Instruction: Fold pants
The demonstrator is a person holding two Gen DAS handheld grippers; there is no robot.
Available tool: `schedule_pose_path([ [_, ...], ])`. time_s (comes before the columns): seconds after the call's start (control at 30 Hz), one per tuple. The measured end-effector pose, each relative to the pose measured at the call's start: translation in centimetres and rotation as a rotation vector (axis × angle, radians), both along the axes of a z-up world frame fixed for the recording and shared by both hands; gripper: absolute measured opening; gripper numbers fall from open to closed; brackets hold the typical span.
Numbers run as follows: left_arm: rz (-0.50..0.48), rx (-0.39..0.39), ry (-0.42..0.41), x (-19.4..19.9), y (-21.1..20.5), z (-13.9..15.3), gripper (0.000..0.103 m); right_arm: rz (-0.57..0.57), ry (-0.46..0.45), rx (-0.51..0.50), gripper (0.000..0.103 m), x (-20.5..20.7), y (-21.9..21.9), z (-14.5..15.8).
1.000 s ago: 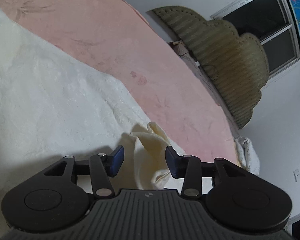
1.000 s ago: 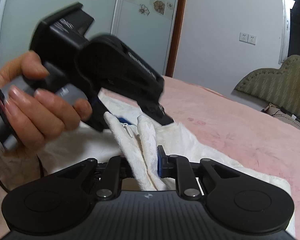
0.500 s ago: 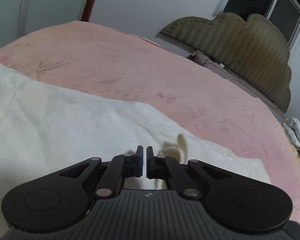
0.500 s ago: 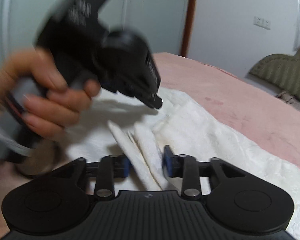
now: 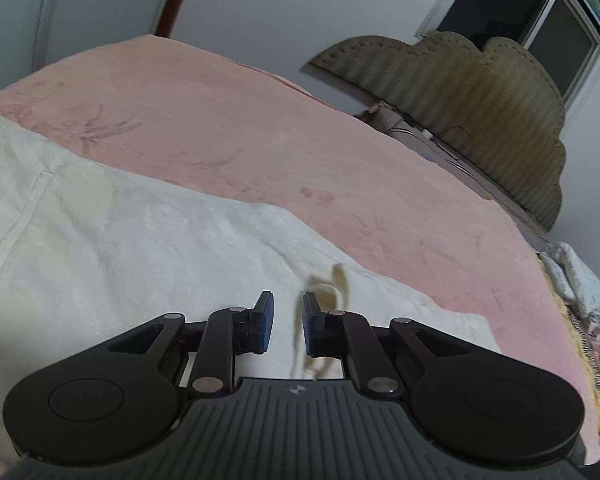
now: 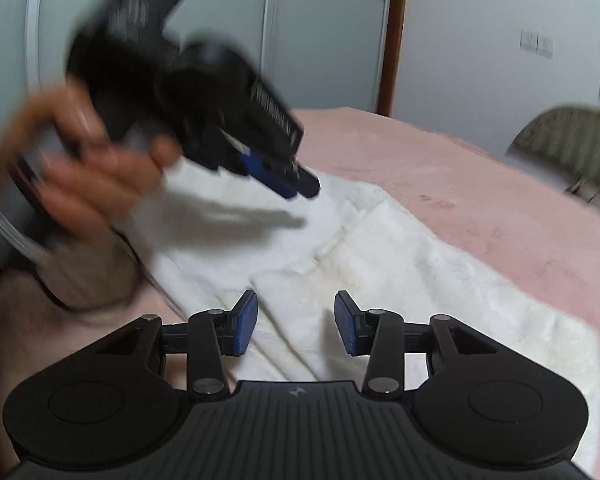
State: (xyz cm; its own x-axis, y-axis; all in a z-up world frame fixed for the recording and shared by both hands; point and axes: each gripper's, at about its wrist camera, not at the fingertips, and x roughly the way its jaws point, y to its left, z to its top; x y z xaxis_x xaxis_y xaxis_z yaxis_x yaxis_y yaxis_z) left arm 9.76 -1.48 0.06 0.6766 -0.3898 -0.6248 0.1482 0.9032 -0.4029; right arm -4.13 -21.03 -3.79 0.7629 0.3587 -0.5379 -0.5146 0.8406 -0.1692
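Two grippers hover empty over white pants (image 6: 380, 264) lying folded over on a pink bed (image 5: 260, 132), with further folds apparently left to make. The right gripper (image 6: 296, 322) hangs low above the cloth, fingers wide apart. The left gripper (image 5: 287, 322), tilted down in a blurred hand (image 6: 92, 184), shows a narrow gap, a drawstring (image 5: 332, 280) just beside it.

— Cream-white pants (image 5: 132, 248), faintly textured?
— Yes, on a pink bedspread (image 5: 260, 136) with faded leaf prints.
— Olive, ribbed headboard (image 5: 472, 92)?
— Indeed. Black grippers, blue pads (image 6: 246, 322); pale wardrobe doors (image 6: 332, 32), brown flowers.
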Motion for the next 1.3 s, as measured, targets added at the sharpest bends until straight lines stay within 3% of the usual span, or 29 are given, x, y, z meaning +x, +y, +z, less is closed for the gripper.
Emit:
schedule_pose_path([
  [0.07,-0.027,-0.037,0.022,-0.3,0.0,0.2,0.019,0.003,-0.017,-0.02,0.041,-0.1,0.3,-0.3],
  [0.17,-0.061,-0.1,0.073,-0.7,0.3,0.1,0.024,0.012,-0.043,-0.051,0.024,-0.4,0.6,-0.5],
  [0.23,-0.071,-0.164,0.122,-1.0,0.5,-0.2,0.031,0.008,-0.038,-0.016,0.018,-0.2,0.7,-0.3],
  [0.33,-0.081,-0.28,0.208,-0.8,1.4,-1.3,0.043,-0.032,0.005,0.117,0.012,1.2,-1.0,0.4],
  [0.53,-0.118,-0.5,0.397,0.4,1.6,-4.6,0.051,-0.096,0.053,0.216,0.012,2.3,-3.5,0.6],
  [0.63,-0.109,-0.538,0.458,1.0,1.3,-6.0,0.055,-0.109,0.053,0.215,0.012,2.4,-3.8,0.4],
  [0.7,-0.068,-0.548,0.489,1.2,1.3,-6.7,0.058,-0.109,0.056,0.214,0.012,2.4,-3.8,0.2],
  [0.8,0.004,-0.623,0.53,1.9,1.9,-7.8,0.063,-0.074,0.073,0.207,0.012,2.0,-3.8,0.3],
  [0.93,0.01,-0.665,0.555,2.7,1.6,-8.1,0.064,-0.045,0.073,0.317,0.012,1.4,-5.5,1.2],
  [0.97,-0.002,-0.657,0.556,2.8,1.4,-8.1,0.059,-0.069,0.077,0.355,0.012,1.6,-6.2,1.4],
  [1.0,-0.018,-0.649,0.559,2.9,1.0,-8.1,0.038,-0.102,0.085,0.387,0.012,1.8,-6.8,1.5],
  [1.1,-0.05,-0.597,0.539,2.8,0.2,-7.9,0.005,-0.16,0.134,0.41,0.012,2.5,-7.5,1.0],
  [1.13,-0.056,-0.571,0.521,2.6,0.1,-7.6,0.0,-0.149,0.16,0.42,0.012,2.6,-7.5,0.8],
  [1.2,-0.06,-0.525,0.482,2.2,0.1,-6.9,0.0,-0.08,0.213,0.458,0.012,2.7,-7.4,0.5],
  [1.3,-0.077,-0.474,0.422,0.9,0.5,-5.6,0.0,0.001,0.205,0.425,0.016,1.7,-6.7,1.2],
])
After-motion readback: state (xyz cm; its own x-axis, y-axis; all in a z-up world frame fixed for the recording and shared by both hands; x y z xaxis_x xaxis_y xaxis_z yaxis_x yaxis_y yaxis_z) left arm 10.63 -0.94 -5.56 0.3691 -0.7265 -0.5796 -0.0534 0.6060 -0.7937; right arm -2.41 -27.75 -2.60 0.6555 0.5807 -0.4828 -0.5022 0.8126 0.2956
